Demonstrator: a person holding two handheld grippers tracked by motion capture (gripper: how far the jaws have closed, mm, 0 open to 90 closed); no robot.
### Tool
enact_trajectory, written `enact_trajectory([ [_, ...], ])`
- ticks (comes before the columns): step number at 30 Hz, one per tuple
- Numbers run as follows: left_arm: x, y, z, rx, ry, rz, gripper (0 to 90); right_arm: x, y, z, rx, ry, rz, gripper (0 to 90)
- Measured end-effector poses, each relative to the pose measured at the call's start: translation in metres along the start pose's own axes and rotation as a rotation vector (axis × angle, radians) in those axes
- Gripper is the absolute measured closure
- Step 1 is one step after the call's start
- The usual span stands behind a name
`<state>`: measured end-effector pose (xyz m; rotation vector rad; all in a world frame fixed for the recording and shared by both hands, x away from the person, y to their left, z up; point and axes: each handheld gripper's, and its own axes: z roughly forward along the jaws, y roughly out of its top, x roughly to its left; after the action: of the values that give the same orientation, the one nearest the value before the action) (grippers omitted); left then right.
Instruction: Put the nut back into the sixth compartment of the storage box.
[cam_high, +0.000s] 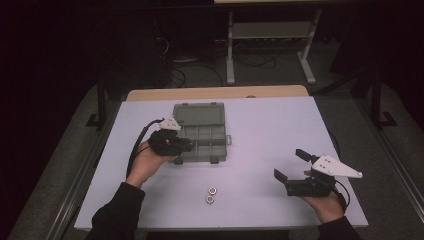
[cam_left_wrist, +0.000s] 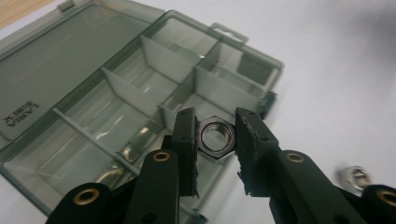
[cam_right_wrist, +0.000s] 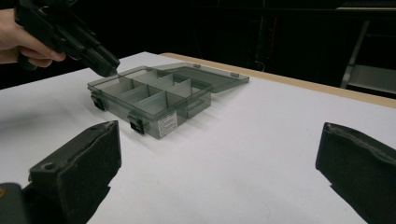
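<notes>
Your left gripper (cam_left_wrist: 212, 140) held one hex nut (cam_left_wrist: 214, 138) between its jaws just above the open organizer box (cam_left_wrist: 116, 79), undropped, two nuts (cam_high: 211, 195) waited on the worktop (cam_high: 270, 125), and your right gripper (cam_right_wrist: 215, 172) stood wide, empty.

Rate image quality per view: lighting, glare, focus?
High view: dim, dark surroundings, table evenly lit, soft. Left gripper view: nut sharp, highlights on organizer box dividers, near jaws blurred. Right gripper view: box in focus, jaws blurred, background black.
</notes>
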<state>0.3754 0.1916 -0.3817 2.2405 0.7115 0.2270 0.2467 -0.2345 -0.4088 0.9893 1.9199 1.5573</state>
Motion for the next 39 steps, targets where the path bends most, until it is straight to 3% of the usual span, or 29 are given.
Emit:
enact_trajectory([
  [7, 0.010, -0.006, 0.010, 0.018, 0.026, -0.017, 70.5, 0.000, 0.000, 0.000, 0.000, -0.001, 0.001, 0.0],
  [8, 0.010, -0.007, 0.011, 0.014, 0.024, -0.037, 70.5, 0.000, 0.000, 0.000, 0.000, -0.001, 0.001, 0.0],
  [12, 0.013, -0.010, 0.016, 0.035, 0.026, -0.026, 70.5, 0.001, 0.000, 0.000, 0.004, 0.001, 0.000, 0.0],
  [19, 0.011, -0.013, 0.025, 0.062, 0.024, -0.027, 70.5, 0.000, 0.000, 0.000, 0.003, 0.002, -0.001, 0.0],
  [21, 0.010, -0.014, 0.027, 0.058, 0.025, -0.043, 70.5, 0.000, 0.000, 0.000, 0.003, 0.001, -0.001, 0.0],
  [31, 0.011, -0.016, 0.029, 0.065, 0.018, -0.050, 69.5, 0.000, 0.000, 0.000, 0.003, 0.001, -0.006, 0.0],
  [39, 0.012, -0.013, 0.021, 0.011, 0.043, -0.077, 36.6, 0.000, 0.000, 0.000, 0.003, 0.002, -0.007, 0.0],
])
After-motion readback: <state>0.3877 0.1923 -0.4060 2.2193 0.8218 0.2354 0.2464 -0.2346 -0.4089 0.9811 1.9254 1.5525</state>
